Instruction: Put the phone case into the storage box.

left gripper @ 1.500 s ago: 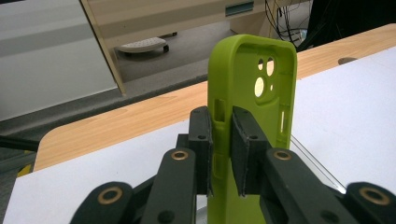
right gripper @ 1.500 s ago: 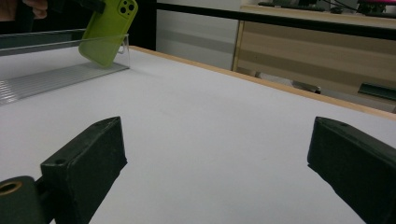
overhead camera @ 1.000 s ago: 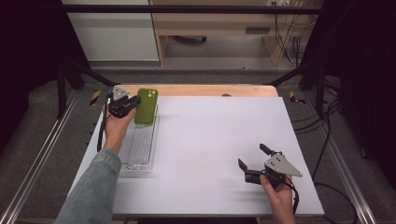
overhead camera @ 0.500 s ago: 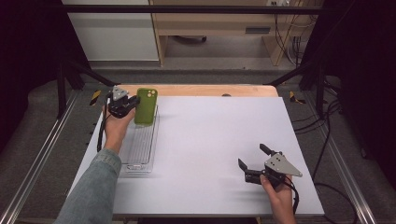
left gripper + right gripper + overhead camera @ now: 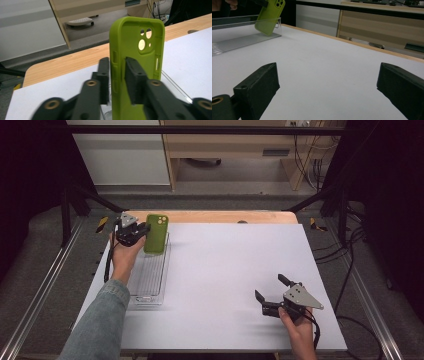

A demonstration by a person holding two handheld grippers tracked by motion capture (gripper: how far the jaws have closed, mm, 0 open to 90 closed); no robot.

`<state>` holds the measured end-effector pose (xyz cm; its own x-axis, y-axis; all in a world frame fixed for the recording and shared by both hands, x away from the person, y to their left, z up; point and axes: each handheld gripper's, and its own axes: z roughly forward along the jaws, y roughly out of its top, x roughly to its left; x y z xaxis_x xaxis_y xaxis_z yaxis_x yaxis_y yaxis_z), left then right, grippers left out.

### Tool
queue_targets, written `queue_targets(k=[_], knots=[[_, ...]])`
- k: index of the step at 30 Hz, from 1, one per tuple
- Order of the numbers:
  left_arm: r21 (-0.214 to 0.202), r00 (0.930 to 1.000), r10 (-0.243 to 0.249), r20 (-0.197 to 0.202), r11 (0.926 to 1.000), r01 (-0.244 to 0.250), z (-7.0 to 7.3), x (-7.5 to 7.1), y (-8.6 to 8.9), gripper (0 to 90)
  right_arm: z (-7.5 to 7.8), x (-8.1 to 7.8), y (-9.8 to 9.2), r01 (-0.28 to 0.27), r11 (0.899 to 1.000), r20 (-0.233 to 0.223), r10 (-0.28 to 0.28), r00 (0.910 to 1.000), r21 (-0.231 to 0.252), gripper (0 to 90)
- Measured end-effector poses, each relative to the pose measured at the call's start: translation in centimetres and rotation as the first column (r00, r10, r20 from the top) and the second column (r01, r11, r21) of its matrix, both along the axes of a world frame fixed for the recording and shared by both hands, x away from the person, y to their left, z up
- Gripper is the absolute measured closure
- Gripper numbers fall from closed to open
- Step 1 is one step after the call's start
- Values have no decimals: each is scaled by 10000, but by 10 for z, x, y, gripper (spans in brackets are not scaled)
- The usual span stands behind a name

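Observation:
A lime-green phone case stands nearly upright at the far end of a clear plastic tray on the left of the white table. My left gripper is shut on one long edge of the case. In the left gripper view the jaws pinch the case near its side buttons, camera cutouts uppermost. From the right gripper view the case leans with its lower end inside the tray; I cannot tell whether it touches the floor. My right gripper is open at the table's front right, nothing between its jaws.
The white table top stretches broad and bare between the two grippers. A wooden strip runs along its far edge. Black frame rails and cables stand beyond the right side, and a wooden cabinet is behind the table.

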<state>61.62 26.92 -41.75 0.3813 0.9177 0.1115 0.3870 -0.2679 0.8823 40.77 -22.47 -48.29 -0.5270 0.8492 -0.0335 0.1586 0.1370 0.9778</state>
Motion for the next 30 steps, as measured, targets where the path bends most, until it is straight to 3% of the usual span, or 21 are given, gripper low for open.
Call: queue_targets(k=[6,11,20,25,30], knots=[[194,9996,260,70,9995,-261,4,-3,0,369,0,0,1,-28,10000,8,28,10000,-8,43],[262,9997,227,0,9994,-227,6,-5,0,328,0,0,1,-21,10000,4,21,10000,-15,43],[652,9990,105,-431,9978,-77,1,-3,1,650,-1,1,1,-26,10000,-63,25,10000,-41,42],[754,9965,428,-715,9965,-374,-2,0,4,728,-2,1,1,-28,10000,-89,27,10000,-42,42],[221,9969,455,-644,9988,-441,0,-3,7,741,-1,1,1,-26,10000,-83,25,10000,-22,42]])
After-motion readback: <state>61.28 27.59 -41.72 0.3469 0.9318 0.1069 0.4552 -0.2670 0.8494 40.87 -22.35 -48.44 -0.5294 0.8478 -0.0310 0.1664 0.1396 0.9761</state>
